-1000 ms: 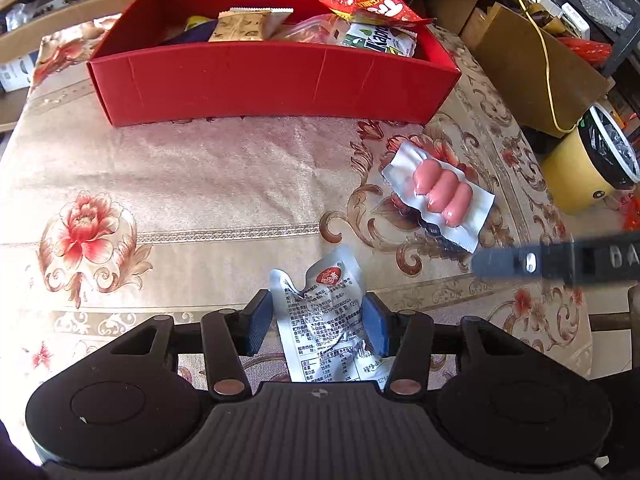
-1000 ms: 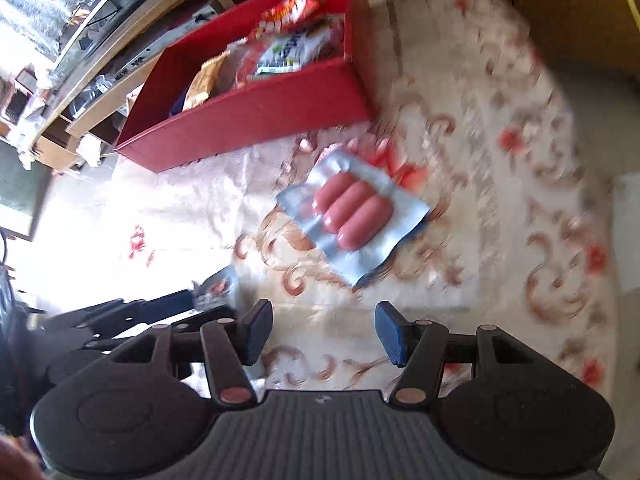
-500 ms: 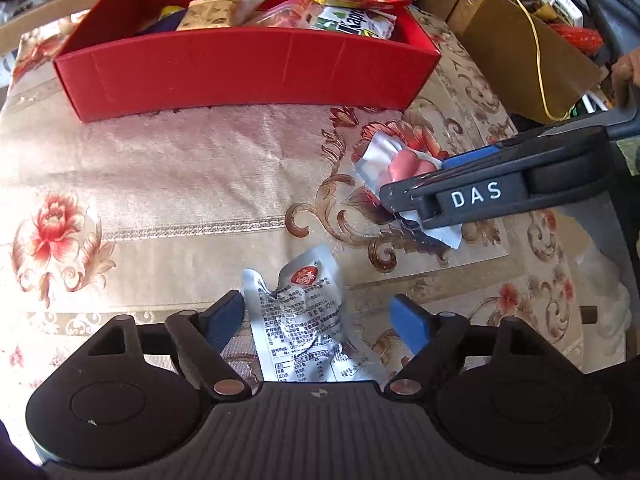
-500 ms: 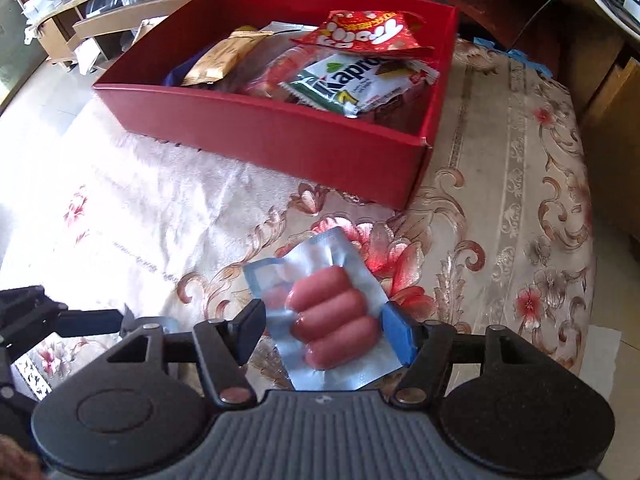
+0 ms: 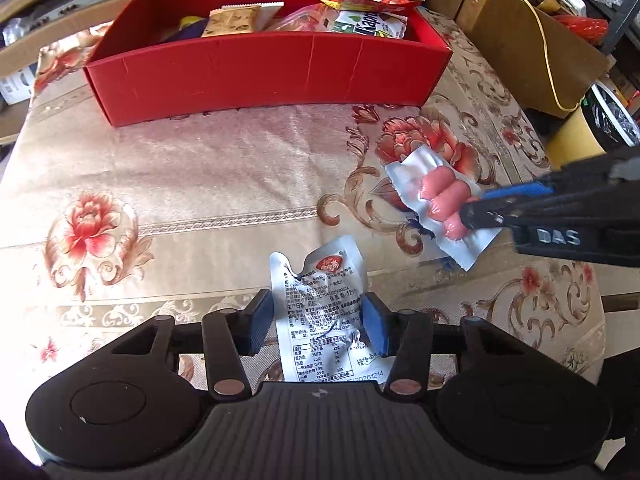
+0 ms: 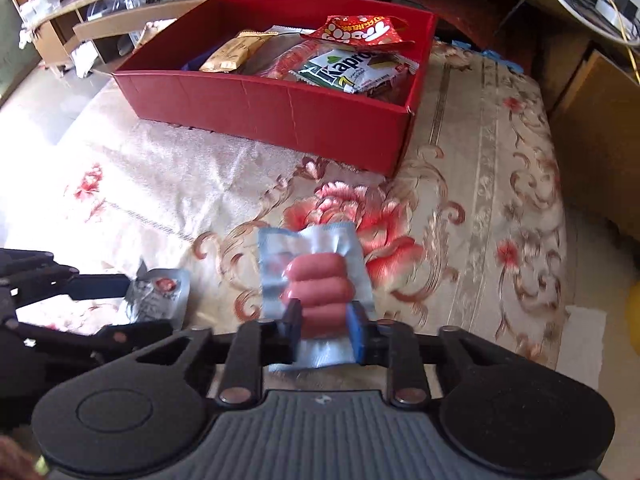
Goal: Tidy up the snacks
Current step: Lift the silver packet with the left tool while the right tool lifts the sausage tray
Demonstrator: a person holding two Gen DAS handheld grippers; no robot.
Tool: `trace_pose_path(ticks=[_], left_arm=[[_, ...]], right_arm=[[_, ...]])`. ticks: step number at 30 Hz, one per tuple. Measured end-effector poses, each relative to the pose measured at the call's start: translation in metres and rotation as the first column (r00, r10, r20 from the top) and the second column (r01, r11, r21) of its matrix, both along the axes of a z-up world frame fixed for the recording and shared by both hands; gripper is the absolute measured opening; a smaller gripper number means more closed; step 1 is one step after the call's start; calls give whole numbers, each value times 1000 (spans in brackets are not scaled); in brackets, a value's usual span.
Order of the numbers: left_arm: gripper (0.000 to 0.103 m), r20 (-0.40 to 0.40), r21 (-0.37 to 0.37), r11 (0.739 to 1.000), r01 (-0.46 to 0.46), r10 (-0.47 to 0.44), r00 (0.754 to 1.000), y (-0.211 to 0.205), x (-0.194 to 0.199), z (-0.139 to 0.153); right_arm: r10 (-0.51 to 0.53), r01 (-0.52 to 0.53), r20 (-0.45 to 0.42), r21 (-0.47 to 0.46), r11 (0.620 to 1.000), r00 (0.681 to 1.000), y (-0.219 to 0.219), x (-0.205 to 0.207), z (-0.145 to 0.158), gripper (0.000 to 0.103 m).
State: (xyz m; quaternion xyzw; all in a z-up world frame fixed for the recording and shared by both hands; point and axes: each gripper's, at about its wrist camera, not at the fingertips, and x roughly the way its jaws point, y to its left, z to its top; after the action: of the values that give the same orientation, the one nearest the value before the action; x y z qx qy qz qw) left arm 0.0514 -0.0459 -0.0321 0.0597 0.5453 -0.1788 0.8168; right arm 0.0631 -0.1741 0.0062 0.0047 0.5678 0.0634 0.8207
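The sausage pack (image 6: 316, 280) is clamped by the right gripper (image 6: 324, 326), while the silver pouch (image 5: 320, 304) is pinched between the just-closed fingers (image 5: 376, 324) of the left gripper (image 5: 316, 322).

You see table (image 5: 208, 184) draped in shiny beige cloth with red flower and brown scroll pattern. Red box (image 5: 264, 76) sits at far edge, long side toward you, snack packets piled inside toward its right end. Silver sachet (image 5: 324, 304) with printed label lies near cloth's near edge, roughly midway across. Sausage pack (image 5: 436, 200), three pink sausages in clear film, lies right of sachet, toward right edge, over red flower motif. Sachet and sausage pack near each other, not touching; both well apart from box.
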Motion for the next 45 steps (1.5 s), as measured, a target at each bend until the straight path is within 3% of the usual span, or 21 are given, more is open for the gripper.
trace_pose_path(ticks=[5,7,8,13,18,20,22,29,33,36,38,40,41,43,45], left_arm=[[58,5,7,1000,2,-3,1000,1,0,1],[63,9,16,1000,9,-9,1000,-1,-1,0],[73,7,14,1000,8,-9,1000,-1,-1,0],[78,-1,8,1000,5,-5,1000,-3,0,-1],[85,-7,3,1000,19,-19,1000,-6,1,-4],[87,-7,8,1000,25,-25,1000,-8,0,-4],[86,-8,8,1000,26,-26,1000,-8,1,-4],[81,-4,1,1000,18,-18,1000,-3,0,-2],[80,-3,2,1000,17,-17,1000,-3,0,-1],[79,-2,-1,1000,11,-11,1000,-3,1,-1],[81,-2,-5,1000,5,-5,1000,-2,1,-1],[83,-5,-10,1000,2,-2,1000,-3,2,-2],[86,-8,-14,1000,0,0,1000,-3,2,-3],[86,-7,-8,1000,6,-6,1000,-5,1,-3],[87,-5,-4,1000,13,-13,1000,-6,1,-4]], right_arm=[[-15,15,-2,12,1000,1000,-5,-7,1,22],[-24,25,20,-1,1000,999,-9,-1,6,27],[-37,36,26,11,999,999,-11,4,6,29],[-17,17,-7,32,999,1000,-3,30,-5,48],[17,-17,0,-10,1000,1000,10,34,-19,56],[27,-26,9,-37,999,1000,15,30,-19,55],[39,-38,17,-57,998,999,17,24,-16,44],[-27,27,-12,-9,1000,1000,-4,4,-13,43],[-87,87,0,46,995,996,-20,-4,-4,22],[-123,124,-11,53,991,992,-28,-2,-5,22],[-127,129,-27,70,989,991,-28,1,-5,25],[-121,125,-45,102,987,992,-24,3,-6,40],[-104,108,-40,110,988,994,-19,3,-5,42],[-56,58,-30,68,996,998,-5,6,-6,55],[-27,28,-33,21,999,999,5,9,-10,59]])
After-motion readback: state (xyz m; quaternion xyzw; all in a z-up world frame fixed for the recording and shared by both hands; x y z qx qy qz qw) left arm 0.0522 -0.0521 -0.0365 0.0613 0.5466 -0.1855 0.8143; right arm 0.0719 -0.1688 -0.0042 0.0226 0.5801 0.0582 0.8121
